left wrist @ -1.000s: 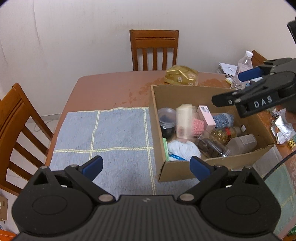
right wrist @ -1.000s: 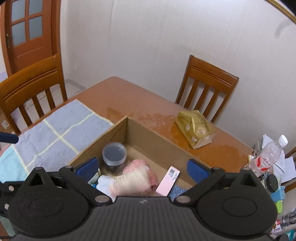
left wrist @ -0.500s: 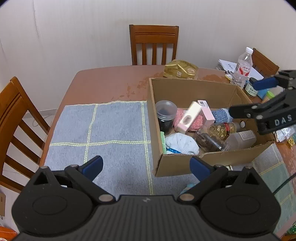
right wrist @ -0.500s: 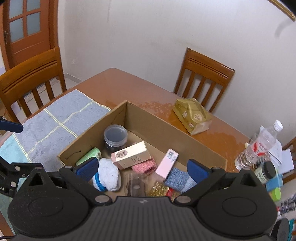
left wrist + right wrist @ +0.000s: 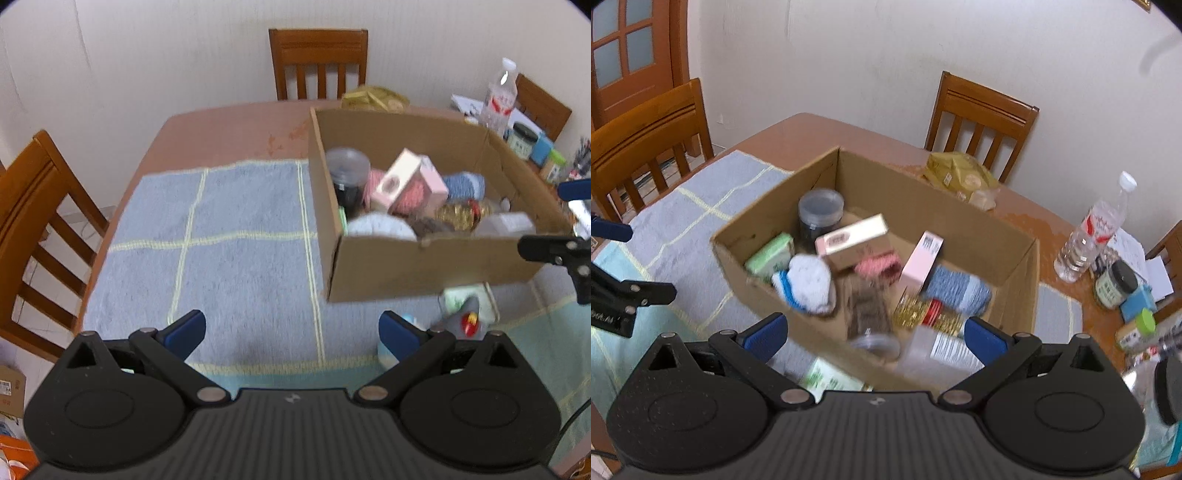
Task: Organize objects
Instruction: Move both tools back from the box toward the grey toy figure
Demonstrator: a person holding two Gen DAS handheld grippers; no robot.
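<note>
An open cardboard box (image 5: 424, 266) (image 5: 775, 280) stands on the table, holding a dark jar (image 5: 820, 214), a cream carton (image 5: 853, 240), a pink box (image 5: 921, 260), a white sock roll (image 5: 809, 284), a blue cloth (image 5: 960, 291), a green pack (image 5: 770, 256) and gold items (image 5: 916, 312). My left gripper (image 5: 291, 334) is open and empty above the blue towel (image 5: 229, 251). My right gripper (image 5: 875, 336) is open and empty above the box's near wall. Small objects (image 5: 465, 310) lie in front of the box.
A gold packet (image 5: 960, 177) lies behind the box. A water bottle (image 5: 1089, 236), a green-label jar (image 5: 1115, 284) and clutter sit at the right. Wooden chairs (image 5: 317, 62) (image 5: 646, 140) stand around the table. A teal towel (image 5: 546, 339) lies at the near right.
Both grippers have drawn back and up from the box. The cream carton, held upright a second ago, now lies in the box. The right gripper sits lower right in the left view.
</note>
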